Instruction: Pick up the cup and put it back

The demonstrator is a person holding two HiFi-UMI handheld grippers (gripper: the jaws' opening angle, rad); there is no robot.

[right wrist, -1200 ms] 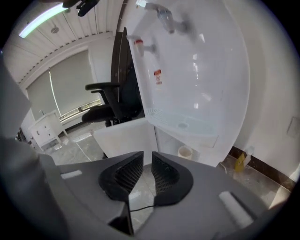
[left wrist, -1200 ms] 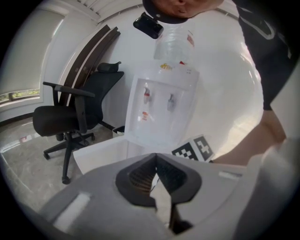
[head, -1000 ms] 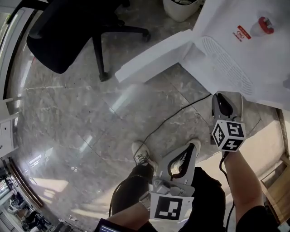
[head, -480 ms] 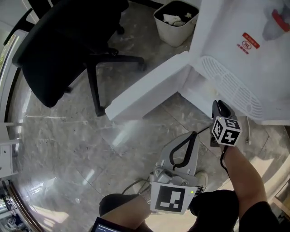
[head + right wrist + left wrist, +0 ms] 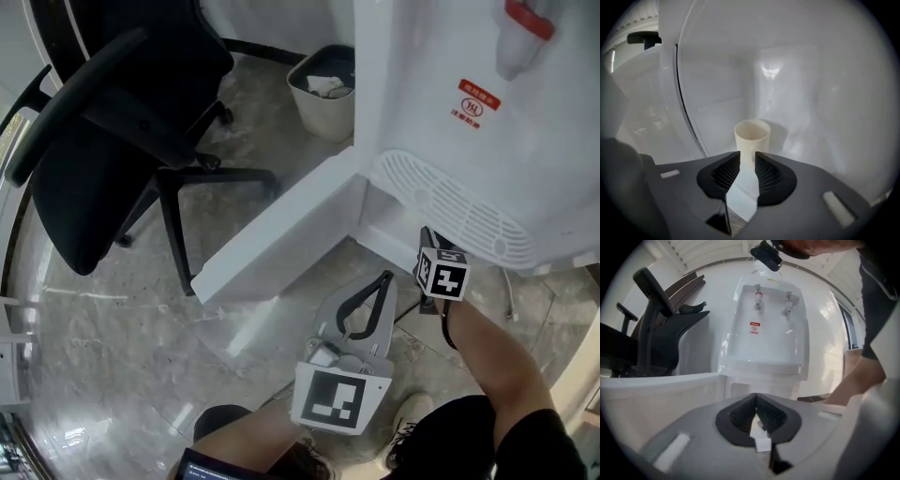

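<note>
A cream paper cup [image 5: 752,138] stands upright on the floor of the water dispenser's white lower cabinet. My right gripper [image 5: 747,157] points straight at it. Its jaws are opening, with a narrow gap between the pads, and the cup stands just beyond the fingertips, not pressed by them. In the head view the right gripper [image 5: 428,242] reaches under the drip tray into the cabinet, and the cup is hidden there. My left gripper [image 5: 385,278] hangs lower and to the left, shut with nothing in it, its fingertips meeting [image 5: 756,397].
The white water dispenser [image 5: 450,112] fills the upper right, with its cabinet door [image 5: 272,234] swung open to the left. A black office chair [image 5: 94,141] stands at the left and a waste bin [image 5: 323,89] sits behind the door. A cable lies on the marble floor.
Both grippers have moved closer to the dispenser, and the right one has gone in under the drip tray. The chair and bin have come further into the head view.
</note>
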